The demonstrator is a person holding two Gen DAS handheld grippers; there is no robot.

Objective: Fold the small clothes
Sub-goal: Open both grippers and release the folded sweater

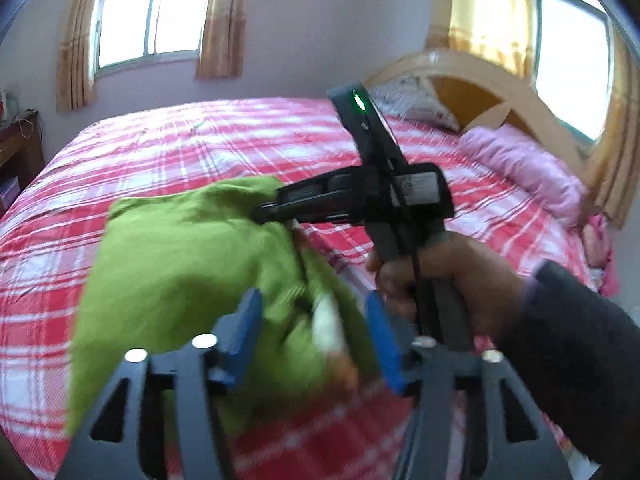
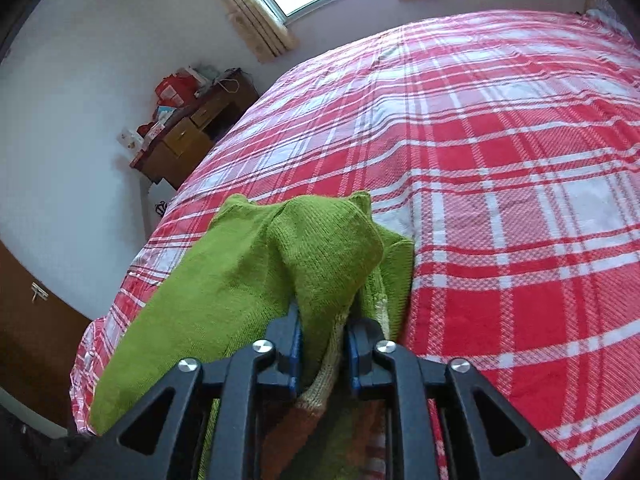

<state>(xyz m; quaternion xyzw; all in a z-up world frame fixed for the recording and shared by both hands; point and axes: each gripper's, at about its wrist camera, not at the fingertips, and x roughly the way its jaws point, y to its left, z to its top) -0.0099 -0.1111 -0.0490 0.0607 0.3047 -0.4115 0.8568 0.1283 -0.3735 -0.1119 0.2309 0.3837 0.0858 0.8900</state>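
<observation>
green sweater [image 2: 256, 280] bunched between right tongs [image 2: 323, 354], left tongs [image 1: 316, 344] apart.

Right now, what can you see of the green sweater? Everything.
The green sweater is a small knit, bunched and partly lifted off the red plaid bedspread near its edge. Cream and orange bands show at one end. The right gripper pinches a fold of it; the left gripper stands open around blurred cloth, not pressing.

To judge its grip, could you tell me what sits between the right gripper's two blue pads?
Green sweater fabric fills the right gripper, seen in the right wrist view.
</observation>
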